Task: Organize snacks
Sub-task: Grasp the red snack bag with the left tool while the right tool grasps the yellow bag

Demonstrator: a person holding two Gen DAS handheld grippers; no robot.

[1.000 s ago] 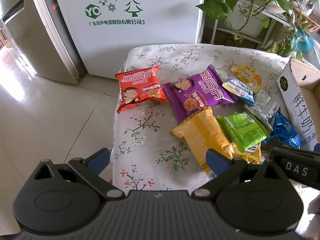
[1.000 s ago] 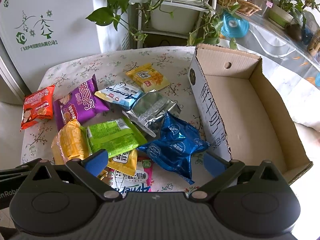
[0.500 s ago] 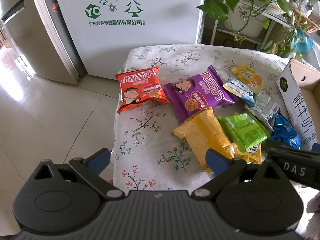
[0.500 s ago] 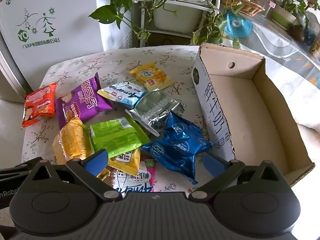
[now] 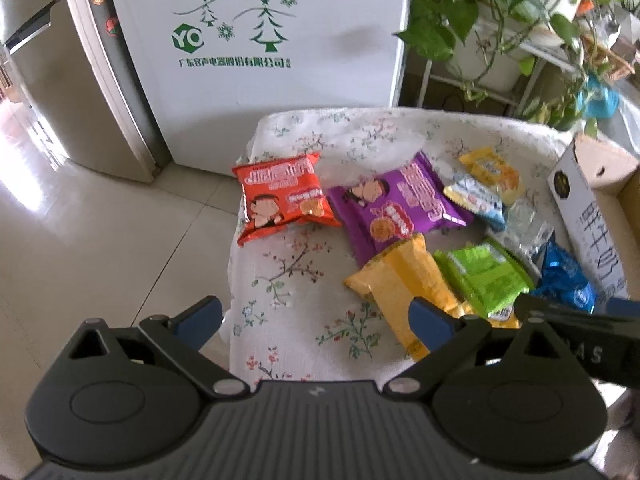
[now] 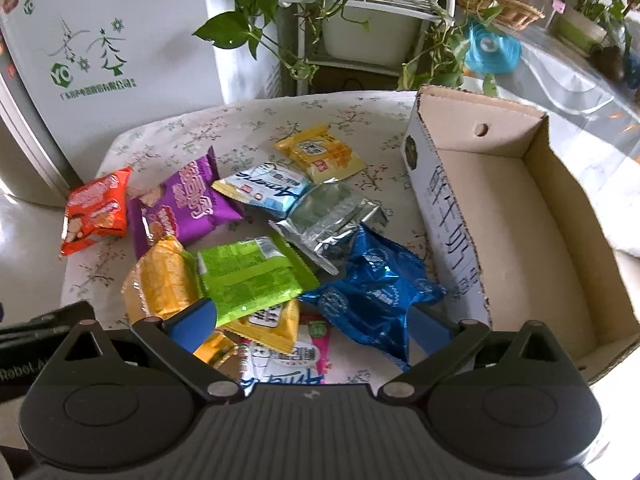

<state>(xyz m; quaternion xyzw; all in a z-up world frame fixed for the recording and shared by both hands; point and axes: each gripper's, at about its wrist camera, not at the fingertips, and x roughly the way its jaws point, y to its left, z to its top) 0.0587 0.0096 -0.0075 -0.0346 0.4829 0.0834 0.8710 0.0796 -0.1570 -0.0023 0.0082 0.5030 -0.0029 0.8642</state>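
Several snack packets lie on a floral tablecloth (image 5: 304, 280): a red one (image 5: 282, 198), purple (image 5: 394, 206), big yellow (image 5: 404, 288), green (image 6: 250, 274), silver (image 6: 330, 222), blue foil (image 6: 374, 286), light blue (image 6: 264, 192) and small yellow (image 6: 320, 154). An open cardboard box (image 6: 516, 240) stands empty at the right. My left gripper (image 5: 316, 320) is open above the table's near left edge. My right gripper (image 6: 310, 324) is open above the near packets, over the blue and green ones.
A white freezer (image 5: 260, 40) and a grey fridge (image 5: 60, 80) stand behind the table on the left. Potted plants on a rack (image 6: 360, 20) stand behind the table. A tiled floor (image 5: 100, 240) lies to the left. A glass surface (image 6: 580, 80) is behind the box.
Both grippers have drifted slightly forward and lower over the table. The packets and box have not moved. Both stay open.
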